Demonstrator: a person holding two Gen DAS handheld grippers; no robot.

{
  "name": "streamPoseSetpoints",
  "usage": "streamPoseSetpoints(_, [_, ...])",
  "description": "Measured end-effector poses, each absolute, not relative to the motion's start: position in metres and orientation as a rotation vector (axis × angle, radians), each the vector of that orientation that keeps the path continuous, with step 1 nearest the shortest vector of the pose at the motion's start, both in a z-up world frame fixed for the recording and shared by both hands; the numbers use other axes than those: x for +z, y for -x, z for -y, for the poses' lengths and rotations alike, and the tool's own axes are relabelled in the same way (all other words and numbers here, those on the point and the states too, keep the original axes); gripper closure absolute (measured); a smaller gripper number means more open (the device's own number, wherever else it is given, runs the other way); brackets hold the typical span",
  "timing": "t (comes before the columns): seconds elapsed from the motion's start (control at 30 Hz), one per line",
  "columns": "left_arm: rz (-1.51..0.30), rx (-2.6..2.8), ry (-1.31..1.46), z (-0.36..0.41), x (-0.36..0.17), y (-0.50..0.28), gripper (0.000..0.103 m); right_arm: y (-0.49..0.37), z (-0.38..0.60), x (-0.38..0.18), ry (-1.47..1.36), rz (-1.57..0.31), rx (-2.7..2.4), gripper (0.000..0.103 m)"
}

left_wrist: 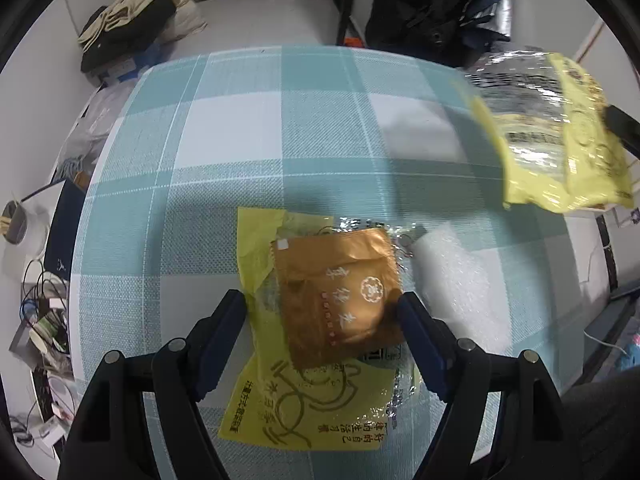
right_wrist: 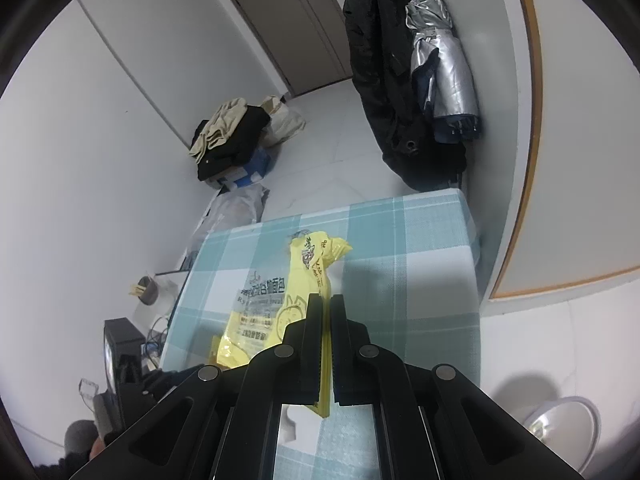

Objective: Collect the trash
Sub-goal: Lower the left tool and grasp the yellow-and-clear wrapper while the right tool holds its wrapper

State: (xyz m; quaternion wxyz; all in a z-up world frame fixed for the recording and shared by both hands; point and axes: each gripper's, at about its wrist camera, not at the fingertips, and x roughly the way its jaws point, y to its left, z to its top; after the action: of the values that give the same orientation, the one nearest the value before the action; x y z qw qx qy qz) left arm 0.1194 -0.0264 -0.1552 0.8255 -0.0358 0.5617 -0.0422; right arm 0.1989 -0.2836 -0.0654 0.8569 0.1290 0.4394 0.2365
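In the left wrist view a brown-gold wrapper [left_wrist: 340,296] lies on a flat yellow bag [left_wrist: 304,412], on the teal checked tablecloth [left_wrist: 240,120]. My left gripper [left_wrist: 320,308] points down over them, open, one finger on each side of the wrapper. The right fingertip [left_wrist: 408,308] is at the wrapper's edge. A second yellow and clear bread bag [left_wrist: 560,128] hangs in the air at the upper right. In the right wrist view my right gripper [right_wrist: 330,304] is shut on this bread bag [right_wrist: 300,280], which dangles above the table.
A clear bubble-wrap piece [left_wrist: 456,280] lies right of the wrapper. On the floor are a clothes pile [right_wrist: 228,136], cables [left_wrist: 44,304] and a cup of sticks [right_wrist: 148,292]. A black coat [right_wrist: 384,60] and a silver umbrella [right_wrist: 444,52] hang beyond the table's far edge.
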Motion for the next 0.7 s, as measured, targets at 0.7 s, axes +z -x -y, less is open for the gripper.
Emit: streamPoseSetpoints(0.7, [-1.135,-0.004,-0.071,0.036,-0.152,-0.113,0.055,-0.192,0.300,-0.059,-0.288,-0.899,0.503,0.100])
